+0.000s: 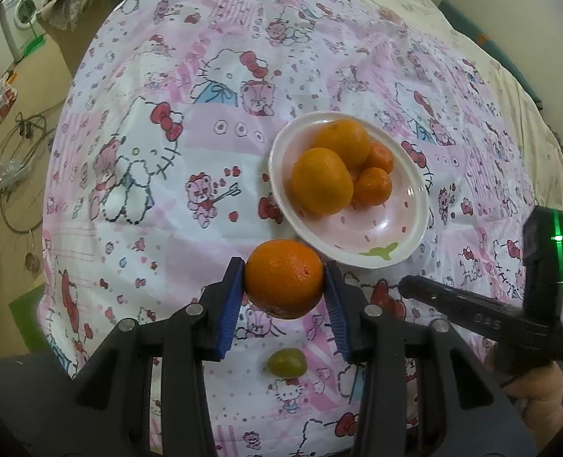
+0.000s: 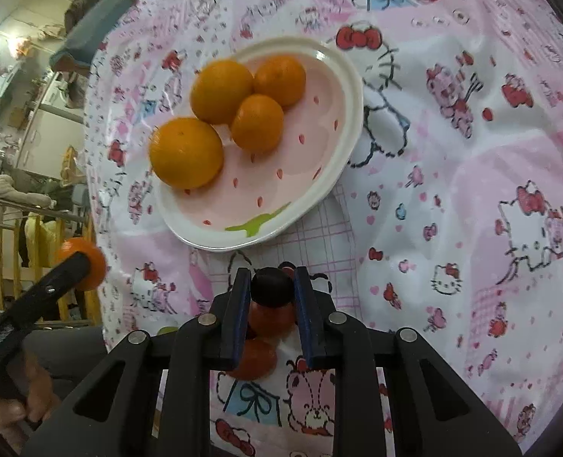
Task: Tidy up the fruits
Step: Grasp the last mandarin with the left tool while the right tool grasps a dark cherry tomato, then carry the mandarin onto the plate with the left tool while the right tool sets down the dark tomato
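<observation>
Orange (image 1: 283, 278) sits clamped in the left claw (image 1: 284, 285) just short of the plate (image 1: 415, 186) holding four more. Firm, round, slick peel: grip across its middle. Right claw (image 2: 273, 293) pinches a dark plum (image 2: 272, 285); soft, bruises easily.

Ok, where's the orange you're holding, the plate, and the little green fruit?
orange (image 1: 283, 278), left wrist view, middle of its peel, between the fingers.
plate (image 1: 361, 234), left wrist view, bare pink inside.
little green fruit (image 1: 287, 361), left wrist view, its middle, on the cloth.
</observation>
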